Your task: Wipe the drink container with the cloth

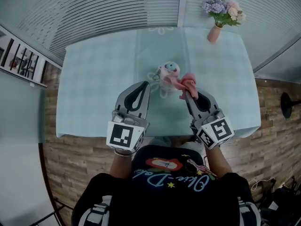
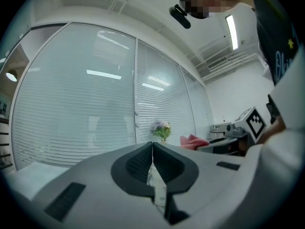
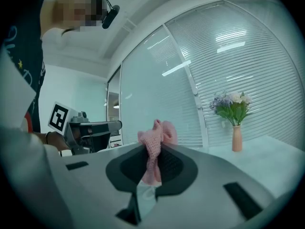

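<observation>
So the biggest thing here is the table [image 1: 94, 88], covered in a pale blue-green cloth cover, with glass walls and blinds behind it. The person stands at the near edge in a dark top [image 1: 160, 192] and holds one tool in each hand, each with its black-and-white marker cube facing up.

The left claw [image 1: 144, 84] is shut tight with nothing in it. In the left gripper view the two ribbed pads meet at the tip and only a sliver of table shows through lower down. It's low over the table, just left of and nearer than the cup, not touching it.

The right claw [image 1: 187, 94] is clamped on the pink cloth [image 3: 156, 142]. In the right gripper view the knitted fabric is bunched between the pads and puffs out above the tips.

A pink vase [image 1: 214, 33] with purple and pink flowers [image 1: 224, 7] stands at the far right corner, well apart from the rest.

The drink container [image 1: 168, 71] is a small pinkish-white cup with a cartoon eye on its lid. It stands upright near the middle of the table, just past both claws, and the cloth looks pressed against its right side
</observation>
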Demonstrator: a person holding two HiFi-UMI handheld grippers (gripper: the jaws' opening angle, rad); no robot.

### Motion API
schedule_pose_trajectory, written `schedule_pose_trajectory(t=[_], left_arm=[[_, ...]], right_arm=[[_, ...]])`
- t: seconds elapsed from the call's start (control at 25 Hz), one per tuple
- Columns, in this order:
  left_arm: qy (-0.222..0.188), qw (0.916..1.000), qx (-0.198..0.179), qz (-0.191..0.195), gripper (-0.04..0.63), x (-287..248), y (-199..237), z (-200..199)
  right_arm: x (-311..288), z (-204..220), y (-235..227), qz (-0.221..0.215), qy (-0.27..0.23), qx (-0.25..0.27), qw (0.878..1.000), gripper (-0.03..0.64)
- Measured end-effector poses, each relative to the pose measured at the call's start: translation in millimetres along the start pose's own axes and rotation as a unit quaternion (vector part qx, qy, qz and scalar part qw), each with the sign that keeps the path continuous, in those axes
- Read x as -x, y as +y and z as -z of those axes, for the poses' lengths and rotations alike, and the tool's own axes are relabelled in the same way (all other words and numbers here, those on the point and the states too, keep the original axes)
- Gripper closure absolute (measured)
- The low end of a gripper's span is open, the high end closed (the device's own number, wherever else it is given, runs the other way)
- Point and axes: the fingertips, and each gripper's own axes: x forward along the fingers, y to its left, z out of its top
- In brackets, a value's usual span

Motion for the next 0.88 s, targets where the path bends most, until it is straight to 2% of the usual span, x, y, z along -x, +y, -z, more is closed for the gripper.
schedule_pose_trajectory(t=[0.48, 0.88], left_arm=[[-0.012, 0.9994, 0.011, 0.032, 0.591, -12.2, 19.1, 3.6], [-0.017, 0.9989, 0.011, 0.043, 0.591, -19.8, 30.4, 3.5]], right_arm=[[-30.7, 12.7, -1.7, 0.029, 0.034, 0.005, 0.999, 0.583], [-39.8, 24.7, -4.8, 0.041, 0.054, 0.012, 0.998, 0.583]])
